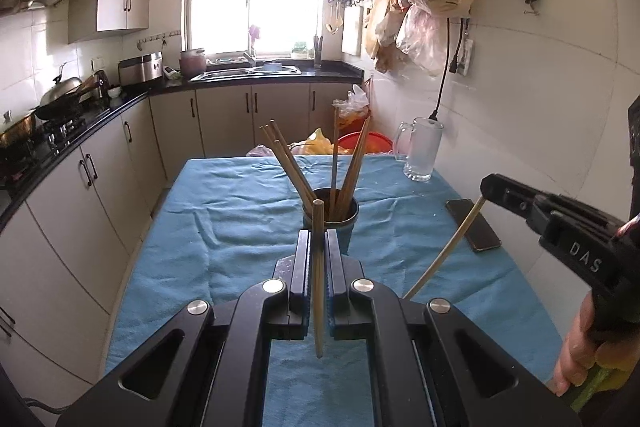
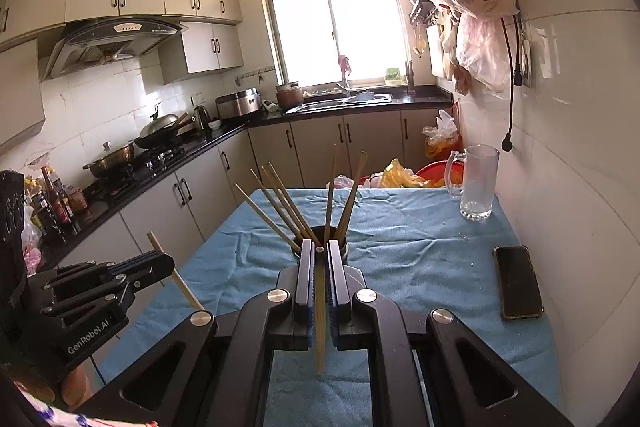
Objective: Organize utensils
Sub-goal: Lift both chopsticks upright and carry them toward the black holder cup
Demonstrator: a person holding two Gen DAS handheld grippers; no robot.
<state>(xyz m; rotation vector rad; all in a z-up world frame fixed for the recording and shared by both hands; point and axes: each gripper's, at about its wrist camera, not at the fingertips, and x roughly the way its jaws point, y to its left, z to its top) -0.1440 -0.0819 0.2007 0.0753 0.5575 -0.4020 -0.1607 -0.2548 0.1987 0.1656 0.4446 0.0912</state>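
Left gripper point(image 1: 318, 247) fills the bottom of its own view, jaws pinched on one wooden chopstick point(image 1: 318, 279) that stands upright between the pads, top end above the fingertips, bottom end hanging over the blue cloth point(image 1: 224, 227). Just beyond its tips sits the dark cup point(image 1: 348, 223) near the middle of the cloth, with six more chopsticks point(image 1: 288, 167) fanned out of it, some leaning left, one upright, some leaning right. Right gripper point(image 2: 319, 251) likewise clamped on a paler chopstick point(image 2: 321, 319), also held upright in the pads, its tip poking out right in front of the cup point(image 2: 344, 249). From the left view the right gripper point(image 1: 486, 189) comes in from the right edge, its chopstick point(image 1: 444, 247) slanting down toward the cloth, a hand point(image 1: 588, 343) on its handle. From the right view the left gripper point(image 2: 166, 263) comes in low left with its chopstick point(image 2: 176, 273) angled through the jaws. Phone point(image 2: 518, 283) lies flat, screen up, on the cloth's right side, well apart from the cup. Glass mug point(image 2: 478, 183) stands at the far right corner near the wall. Kitchen counter, stove with wok and window behind.
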